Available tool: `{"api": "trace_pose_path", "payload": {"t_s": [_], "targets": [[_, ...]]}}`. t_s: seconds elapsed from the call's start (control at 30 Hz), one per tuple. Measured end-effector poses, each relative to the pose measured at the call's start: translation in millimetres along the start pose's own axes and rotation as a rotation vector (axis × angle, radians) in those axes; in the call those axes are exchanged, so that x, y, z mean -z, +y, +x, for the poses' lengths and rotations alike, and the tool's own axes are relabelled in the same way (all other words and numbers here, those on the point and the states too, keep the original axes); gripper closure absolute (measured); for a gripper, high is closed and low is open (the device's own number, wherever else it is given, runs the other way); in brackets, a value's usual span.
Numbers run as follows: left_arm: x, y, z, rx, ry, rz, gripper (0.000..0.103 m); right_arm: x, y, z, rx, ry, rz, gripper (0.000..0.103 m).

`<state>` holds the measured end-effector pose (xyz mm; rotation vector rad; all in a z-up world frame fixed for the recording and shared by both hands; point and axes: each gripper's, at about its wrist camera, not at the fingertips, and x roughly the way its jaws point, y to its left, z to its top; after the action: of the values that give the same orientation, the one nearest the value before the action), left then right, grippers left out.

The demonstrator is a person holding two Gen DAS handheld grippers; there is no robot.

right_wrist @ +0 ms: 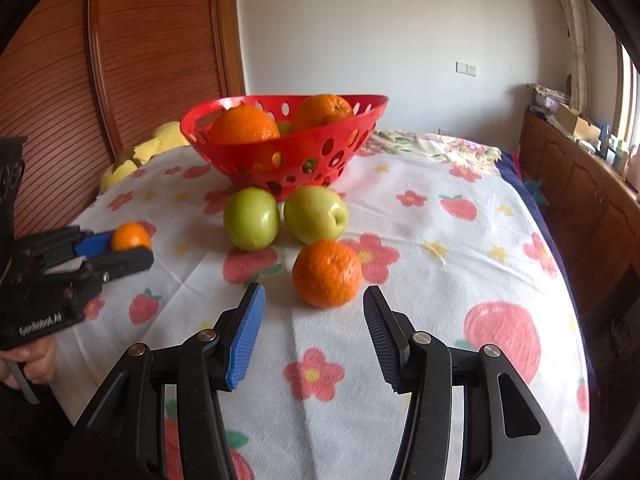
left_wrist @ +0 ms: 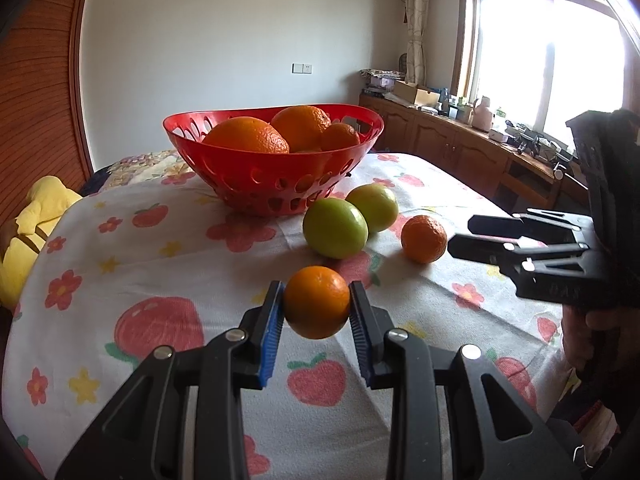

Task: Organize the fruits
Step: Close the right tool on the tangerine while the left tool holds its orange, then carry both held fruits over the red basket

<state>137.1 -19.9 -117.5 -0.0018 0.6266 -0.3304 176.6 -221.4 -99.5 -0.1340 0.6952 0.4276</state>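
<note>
Now, view by view:

Left wrist view, grip: your left gripper (left_wrist: pixel 317 305) is clamping a small orange (left_wrist: pixel 317 302) between its blue pads, lifted just clear of the flowered cloth (left_wrist: pixel 168 248).
Left wrist view, goal: the red basket (left_wrist: pixel 276 176) is sitting well ahead of you, already holding three oranges.
Left wrist view, loose fruit: two green apples (left_wrist: pixel 335 227) are touching each other just in front of the basket, with a second orange (left_wrist: pixel 424 239) lying near them on the right.
Left wrist view, other tool: your right gripper (left_wrist: pixel 464 236) is pointing in from the right edge toward that loose fruit.

Right wrist view, jaws: your right gripper (right_wrist: pixel 314 304) is standing open and empty, the second orange (right_wrist: pixel 327 273) lying just ahead of its tips, not yet touched.
Right wrist view, apples: both are resting beside the basket's (right_wrist: pixel 296 160) near wall.
Right wrist view, left tool: it is holding its small orange (right_wrist: pixel 131 236) at the left edge.

Progress: judging by the fruit count, you are roughly midway; the held orange still needs dropping in, then three pieces are waiting on the cloth.
</note>
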Motion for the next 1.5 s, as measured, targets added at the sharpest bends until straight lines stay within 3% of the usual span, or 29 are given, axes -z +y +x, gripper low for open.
{"api": "trace_pose_path", "payload": {"t_s": [0.23, 0.97, 1.3, 1.5], "targets": [[1.0, 1.3, -1.9, 0.007, -0.007, -0.01, 0.073, -14.0, -12.6, 21.1, -0.034, 0.062, 0.023, 0.052], [1.0, 1.5, -1.5, 0.008, -0.003, -0.025, 0.073, -14.5, -2.9, 36.5, 0.001, 0.123, -0.045, 0.058], [-7.4, -3.2, 1.6, -0.004, 0.019, 0.014, 0.073, -31.7, -1.6, 9.2, -0.044, 0.044, -0.044, 0.058], [-30.0, 5.5, -4.2, 0.011, 0.0, -0.008, 0.073, -57.9, -3.7, -2.2, -0.064, -0.012, -0.06, 0.058]]}}
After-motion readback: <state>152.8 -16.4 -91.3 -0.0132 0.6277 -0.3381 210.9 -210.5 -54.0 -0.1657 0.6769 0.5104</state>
